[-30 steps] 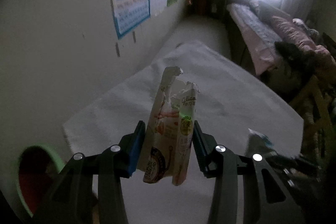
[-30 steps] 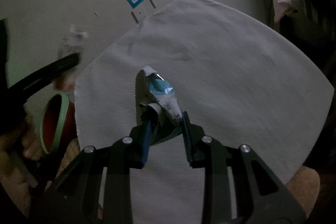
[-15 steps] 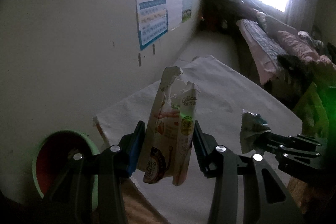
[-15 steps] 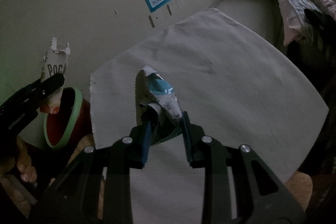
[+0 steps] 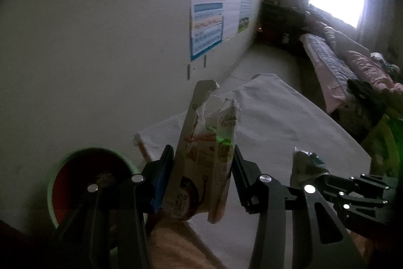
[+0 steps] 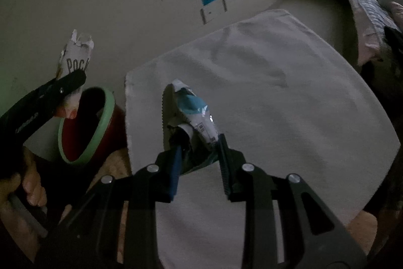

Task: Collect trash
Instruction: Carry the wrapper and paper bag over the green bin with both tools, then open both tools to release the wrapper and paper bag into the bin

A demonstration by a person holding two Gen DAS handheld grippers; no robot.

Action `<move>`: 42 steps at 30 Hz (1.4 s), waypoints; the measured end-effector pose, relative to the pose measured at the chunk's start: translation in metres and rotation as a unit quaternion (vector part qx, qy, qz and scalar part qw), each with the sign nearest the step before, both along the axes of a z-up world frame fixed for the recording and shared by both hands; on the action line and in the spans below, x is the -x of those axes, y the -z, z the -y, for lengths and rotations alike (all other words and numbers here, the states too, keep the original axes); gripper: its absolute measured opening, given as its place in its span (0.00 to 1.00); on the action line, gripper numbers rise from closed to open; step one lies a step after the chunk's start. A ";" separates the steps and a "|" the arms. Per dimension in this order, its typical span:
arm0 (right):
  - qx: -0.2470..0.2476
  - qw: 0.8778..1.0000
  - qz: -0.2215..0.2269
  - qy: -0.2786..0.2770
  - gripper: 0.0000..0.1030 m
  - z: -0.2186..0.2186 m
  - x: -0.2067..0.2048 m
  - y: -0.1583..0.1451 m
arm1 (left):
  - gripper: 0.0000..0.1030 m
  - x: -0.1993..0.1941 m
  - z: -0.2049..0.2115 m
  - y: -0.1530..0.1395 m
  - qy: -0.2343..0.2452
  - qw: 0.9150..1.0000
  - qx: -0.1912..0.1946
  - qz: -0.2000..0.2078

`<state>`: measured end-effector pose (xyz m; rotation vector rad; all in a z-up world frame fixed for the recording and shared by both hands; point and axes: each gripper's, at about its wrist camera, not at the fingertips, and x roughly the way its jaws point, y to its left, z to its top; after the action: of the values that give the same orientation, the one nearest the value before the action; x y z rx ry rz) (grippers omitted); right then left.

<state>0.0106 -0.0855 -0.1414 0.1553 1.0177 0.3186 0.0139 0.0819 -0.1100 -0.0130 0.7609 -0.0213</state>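
Torn snack box (image 5: 201,163) clamped in left claw (image 5: 201,177), crumpled wrapper (image 6: 194,122) in right claw (image 6: 199,155).

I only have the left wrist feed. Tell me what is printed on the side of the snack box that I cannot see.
Observer: In the right wrist view, the snack box shows large dark letters "POC" above the left gripper; the rest is hidden.
Operator: Report where the box sits relative to the bin.
Observer: Its lower end hangs over the near rim of the green-rimmed bin, at the opening's edge.
Operator: Describe what the right gripper has.
Observer: The right gripper is clamped on a crumpled blue and white wrapper, held above the white cloth, not yet over the bin.
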 end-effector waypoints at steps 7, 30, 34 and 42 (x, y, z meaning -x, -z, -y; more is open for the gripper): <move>-0.002 0.999 0.001 -0.038 0.27 -0.031 -0.007 -0.002 | 0.42 0.004 -0.039 0.004 -0.048 0.999 -0.008 -0.004; -0.005 0.991 0.027 -0.131 0.28 -0.121 -0.027 -0.018 | 0.43 0.026 -0.127 0.039 -0.154 0.987 -0.019 -0.045; -0.003 0.989 0.024 -0.146 0.28 -0.135 -0.030 -0.015 | 0.43 0.028 -0.137 0.044 -0.167 0.984 -0.021 -0.051; -0.001 0.983 0.008 -0.183 0.28 -0.175 -0.039 -0.006 | 0.43 0.033 -0.156 0.056 -0.189 0.980 -0.014 -0.063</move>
<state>0.0497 0.0895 -0.1350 -0.0352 1.0287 0.6546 -0.0194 0.2382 -0.1657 -0.1330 0.8749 0.3558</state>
